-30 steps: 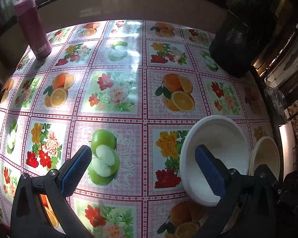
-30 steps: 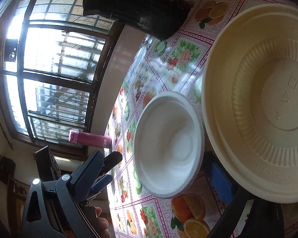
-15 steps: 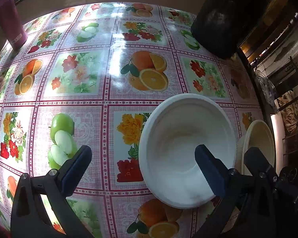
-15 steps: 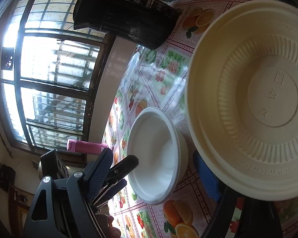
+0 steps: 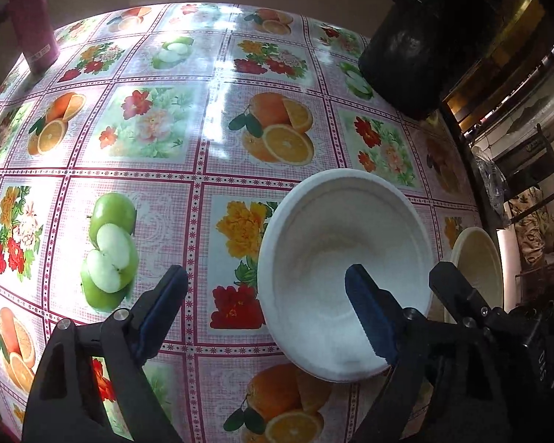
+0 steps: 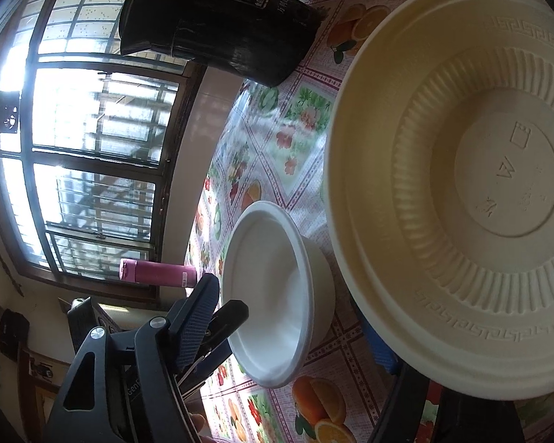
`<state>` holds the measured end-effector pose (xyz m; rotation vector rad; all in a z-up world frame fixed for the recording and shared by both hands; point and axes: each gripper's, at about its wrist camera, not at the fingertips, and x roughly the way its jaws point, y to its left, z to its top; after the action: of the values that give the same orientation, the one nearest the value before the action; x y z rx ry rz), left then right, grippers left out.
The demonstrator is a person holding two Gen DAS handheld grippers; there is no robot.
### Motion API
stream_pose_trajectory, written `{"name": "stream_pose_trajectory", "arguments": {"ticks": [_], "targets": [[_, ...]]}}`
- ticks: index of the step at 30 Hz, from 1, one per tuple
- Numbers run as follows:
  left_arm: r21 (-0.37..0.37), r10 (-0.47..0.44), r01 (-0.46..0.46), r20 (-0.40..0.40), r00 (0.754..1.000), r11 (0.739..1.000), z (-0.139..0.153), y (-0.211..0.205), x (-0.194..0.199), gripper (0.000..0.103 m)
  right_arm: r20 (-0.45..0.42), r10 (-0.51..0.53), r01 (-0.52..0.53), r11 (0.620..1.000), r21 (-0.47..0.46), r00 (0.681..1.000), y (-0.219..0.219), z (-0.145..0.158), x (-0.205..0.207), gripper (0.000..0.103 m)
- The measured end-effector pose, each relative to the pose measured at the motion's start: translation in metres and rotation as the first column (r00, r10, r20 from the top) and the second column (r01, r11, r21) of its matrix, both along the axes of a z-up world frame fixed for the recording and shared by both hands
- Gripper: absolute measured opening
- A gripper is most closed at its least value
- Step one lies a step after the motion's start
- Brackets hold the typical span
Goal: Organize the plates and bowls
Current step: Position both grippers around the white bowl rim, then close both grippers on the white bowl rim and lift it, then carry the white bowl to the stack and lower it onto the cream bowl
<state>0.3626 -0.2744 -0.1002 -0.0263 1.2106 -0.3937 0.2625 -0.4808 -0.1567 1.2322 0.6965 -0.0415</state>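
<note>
Left gripper: our left gripper hangs low over the table with its blue-padded fingers spread wide and nothing between them. The right-hand finger reaches over the near rim into the white bowl; the other finger is well out over the cloth.

Right gripper: our right gripper carries the cream plate, tipped steeply so that its ribbed inside faces the camera. One finger is plain to see; the other is mostly hidden behind the plate's lower edge, so we judge the grip from how the plate sits, raised and tilted above the cloth.

White bowl: the white bowl stands upright on the table near our front edge. It looks empty.

Cream plate: the cream plate is off the table, just to the right of the white bowl. In the left view, only a sliver of it shows past the bowl.

Table: the table wears a glossy cloth printed with fruit and flowers.

Other things: a pink bottle stands at the far left corner and a black container at the far right.

Progress: we judge the sorting to be underway but not finished. Plate and bowl are close together yet still apart, and nothing is stacked.

Left to do: probably grip the bowl's rim, then bring the two together as a stack or a tidy pair.
</note>
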Motion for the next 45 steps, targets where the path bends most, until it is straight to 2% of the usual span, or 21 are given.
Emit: {"name": "stream_pose_trajectory", "arguments": {"ticks": [2,4,6,11,12,13,14,16,19,25,31,37,41,45], "targets": [[-0.006,0.004,-0.004,-0.001,1.000,1.000,0.000,0.001,0.000,0.075,-0.001,0.012,-0.012,1.000,-0.002,1.000,0.002,0.000,0.002,0.067],[-0.012,0.005,-0.005,-0.001,1.000,1.000,-0.001,0.002,0.000,0.059,-0.005,0.014,-0.014,1.000,-0.011,1.000,0.003,0.000,0.002,0.064],[-0.024,0.007,-0.007,-0.007,1.000,1.000,-0.002,0.003,0.000,0.048,-0.011,0.010,-0.011,1.000,-0.026,1.000,0.003,0.000,0.002,0.057],[-0.036,-0.001,0.001,-0.023,1.000,0.999,-0.004,0.001,-0.001,0.045,-0.019,0.005,-0.005,1.000,-0.028,1.000,0.002,-0.001,0.001,0.048],[-0.043,-0.004,0.003,-0.024,1.000,0.999,-0.004,0.001,-0.001,0.036,-0.024,0.003,-0.004,0.999,-0.037,1.000,0.002,0.000,0.001,0.045],[-0.050,-0.009,0.007,-0.027,1.000,0.999,-0.004,0.001,-0.001,0.026,-0.027,0.003,-0.004,0.999,-0.044,1.000,0.003,0.000,0.001,0.037],[-0.051,-0.012,0.011,-0.027,1.000,0.999,-0.003,0.000,-0.001,0.024,-0.030,0.005,-0.006,0.999,-0.047,1.000,0.003,0.000,0.001,0.028],[-0.043,-0.020,0.019,-0.013,1.000,0.999,-0.001,-0.001,-0.003,0.022,-0.032,0.004,-0.006,0.999,-0.048,0.999,0.002,-0.002,0.000,0.019],[-0.039,-0.021,0.021,-0.004,1.000,0.999,0.002,0.000,-0.004,0.011,-0.036,-0.007,0.004,0.998,-0.063,0.999,0.002,0.000,-0.002,0.016],[-0.049,-0.031,0.031,-0.011,0.999,0.998,0.001,0.004,-0.009,0.010,-0.043,-0.005,0.001,0.996,-0.088,0.999,0.003,0.000,-0.003,0.011],[-0.070,-0.025,0.024,-0.018,1.000,0.997,0.005,0.016,-0.025,0.010,-0.043,0.012,-0.016,0.997,-0.074,0.999,0.006,-0.003,-0.013,0.010],[-0.073,-0.032,0.032,0.002,0.999,0.997,0.006,0.031,-0.068,0.010,-0.037,0.043,-0.046,0.995,-0.091,0.998,0.018,-0.001,-0.053,0.010],[-0.079,-0.053,0.054,0.017,0.998,0.995,0.008,0.045,-0.113,0.010,-0.036,0.066,-0.069,0.994,-0.088,0.997,0.028,-0.002,-0.091,0.010],[-0.091,-0.062,0.065,0.041,0.997,0.994,0.011,0.066,-0.159,0.010,-0.040,0.106,-0.110,0.985,-0.132,0.994,0.045,0.004,-0.132,0.010]]}}
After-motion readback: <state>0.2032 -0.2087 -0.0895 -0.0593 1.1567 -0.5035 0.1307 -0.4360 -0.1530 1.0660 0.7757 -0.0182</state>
